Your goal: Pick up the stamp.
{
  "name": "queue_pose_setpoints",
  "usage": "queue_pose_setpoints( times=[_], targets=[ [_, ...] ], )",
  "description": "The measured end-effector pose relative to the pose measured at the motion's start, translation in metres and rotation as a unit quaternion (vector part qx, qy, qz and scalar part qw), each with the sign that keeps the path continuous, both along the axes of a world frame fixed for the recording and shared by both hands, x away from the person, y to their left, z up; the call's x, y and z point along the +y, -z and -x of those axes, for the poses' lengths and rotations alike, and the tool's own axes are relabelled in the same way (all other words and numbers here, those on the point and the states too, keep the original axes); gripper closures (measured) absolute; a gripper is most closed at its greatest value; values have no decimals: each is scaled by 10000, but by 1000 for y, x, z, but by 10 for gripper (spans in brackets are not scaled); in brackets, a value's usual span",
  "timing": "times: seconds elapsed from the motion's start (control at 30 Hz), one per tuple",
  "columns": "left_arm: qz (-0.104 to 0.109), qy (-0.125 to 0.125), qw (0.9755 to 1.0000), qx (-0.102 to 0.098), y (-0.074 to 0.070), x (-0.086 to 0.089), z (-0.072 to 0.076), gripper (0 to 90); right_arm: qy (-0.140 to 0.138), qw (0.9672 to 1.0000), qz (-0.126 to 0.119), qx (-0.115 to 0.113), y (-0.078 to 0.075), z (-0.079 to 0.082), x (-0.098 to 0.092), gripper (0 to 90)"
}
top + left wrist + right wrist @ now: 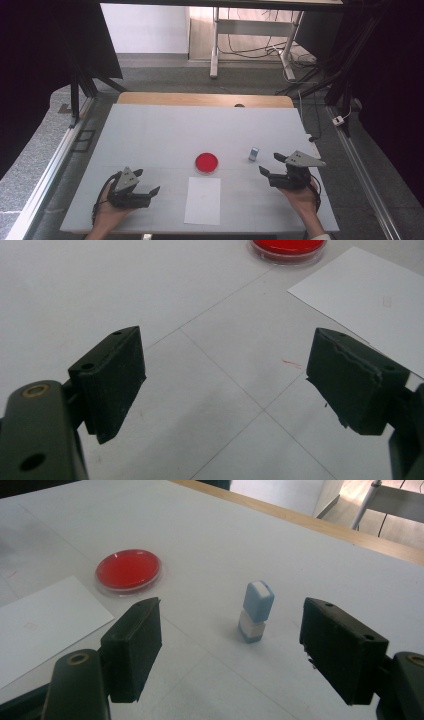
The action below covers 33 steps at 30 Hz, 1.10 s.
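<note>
One upright blue-and-white block (256, 611), long axis vertical.

A red round dish (206, 162), a white paper sheet (202, 200), a pale blue-and-white small block (256, 611).

A lab: black frame rails (75, 95), loose cables (250, 50) on the floor, a white-topped table (165, 130).
</note>
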<state>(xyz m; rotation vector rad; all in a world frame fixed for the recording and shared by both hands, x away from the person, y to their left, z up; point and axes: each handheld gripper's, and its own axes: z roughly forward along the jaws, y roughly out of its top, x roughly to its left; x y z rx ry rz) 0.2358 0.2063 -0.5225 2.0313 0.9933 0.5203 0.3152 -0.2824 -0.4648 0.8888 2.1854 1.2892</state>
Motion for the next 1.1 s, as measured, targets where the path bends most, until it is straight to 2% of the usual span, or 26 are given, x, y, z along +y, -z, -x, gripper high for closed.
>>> queue_pose_setpoints(
  times=[0.33, 0.6, 0.77, 1.1],
  targets=[
    [-17, -1, 10000, 6, 1, 0, 0, 159, 12, 9999, 153, -48, -11, -13, 10, 243],
    [40, -68, 10000, 2, 0, 2, 2, 158, 43, 9999, 146, -5, -20, -24, 13, 244],
    [-9, -9, 10000, 27, 2, 1, 0, 157, 76, 9997, 244, 18, -25, -37, 24, 245],
    [-14, 12, 10000, 29, 3, 0, -1, 157, 123, 9997, 194, 26, -21, -58, 24, 255]
  ],
)
